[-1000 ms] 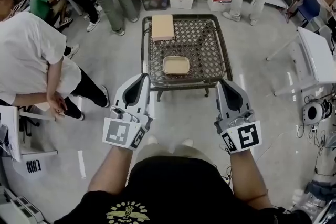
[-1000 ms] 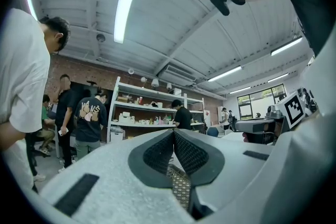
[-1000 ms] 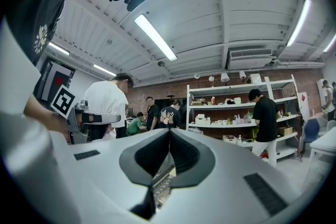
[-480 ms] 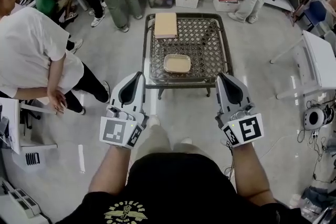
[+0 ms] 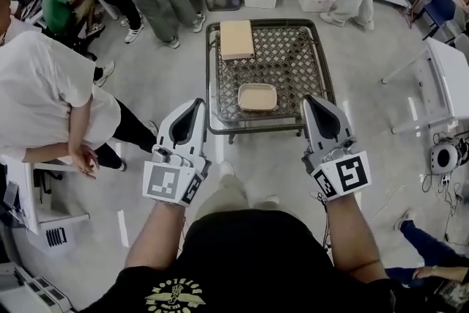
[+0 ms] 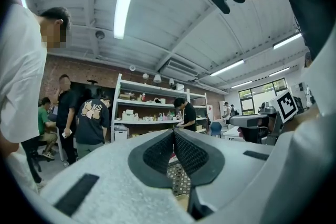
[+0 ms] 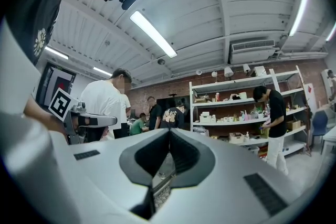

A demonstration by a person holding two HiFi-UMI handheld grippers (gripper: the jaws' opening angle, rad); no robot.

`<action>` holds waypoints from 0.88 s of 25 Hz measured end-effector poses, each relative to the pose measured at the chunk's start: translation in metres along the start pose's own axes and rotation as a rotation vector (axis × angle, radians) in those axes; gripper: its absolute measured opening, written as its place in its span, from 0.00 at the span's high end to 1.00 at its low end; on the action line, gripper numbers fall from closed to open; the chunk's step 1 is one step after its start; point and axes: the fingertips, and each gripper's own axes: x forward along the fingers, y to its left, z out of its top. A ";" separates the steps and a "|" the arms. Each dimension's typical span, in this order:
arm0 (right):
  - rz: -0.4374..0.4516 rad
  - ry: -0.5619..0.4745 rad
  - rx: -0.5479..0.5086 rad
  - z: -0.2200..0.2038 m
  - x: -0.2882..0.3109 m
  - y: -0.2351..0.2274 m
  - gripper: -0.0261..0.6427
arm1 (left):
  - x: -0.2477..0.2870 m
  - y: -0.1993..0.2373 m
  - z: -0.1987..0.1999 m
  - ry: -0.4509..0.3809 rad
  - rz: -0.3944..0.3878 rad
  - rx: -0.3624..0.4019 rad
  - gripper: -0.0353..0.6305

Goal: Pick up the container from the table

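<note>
The left gripper (image 6: 174,132) has its jaws pressed together with nothing between them, and the right gripper (image 7: 169,131) is likewise closed and empty. Both point level and forward, side by side and well apart. Compared with a second ago, both have moved forward with the person. Their tips, which were short of the low metal-framed table with a woven lattice top (image 5: 293,59), now stand at its near edge, one by each near corner. The shallow beige rectangular container (image 5: 258,97) lies on the lattice between the two grippers, just inward of the right gripper's tip and a little further from the left one, near the table's front rail. Beyond it, at the far left corner, rests a flat tan box (image 5: 237,39).

The approach looks nearly done, but neither gripper touches the container, and closed jaws cannot take it. One gripper probably has to open and swing inward to its rim.
</note>
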 end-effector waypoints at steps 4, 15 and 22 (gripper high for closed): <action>-0.012 0.019 0.013 -0.011 0.033 -0.002 0.94 | 0.023 0.028 -0.006 0.012 -0.021 -0.014 0.93; -0.058 0.056 0.016 -0.029 0.107 -0.011 0.94 | 0.066 0.094 -0.024 0.038 -0.056 -0.051 0.93; -0.117 0.095 -0.006 -0.037 0.141 -0.020 0.94 | 0.099 0.125 -0.044 0.053 -0.113 -0.102 0.93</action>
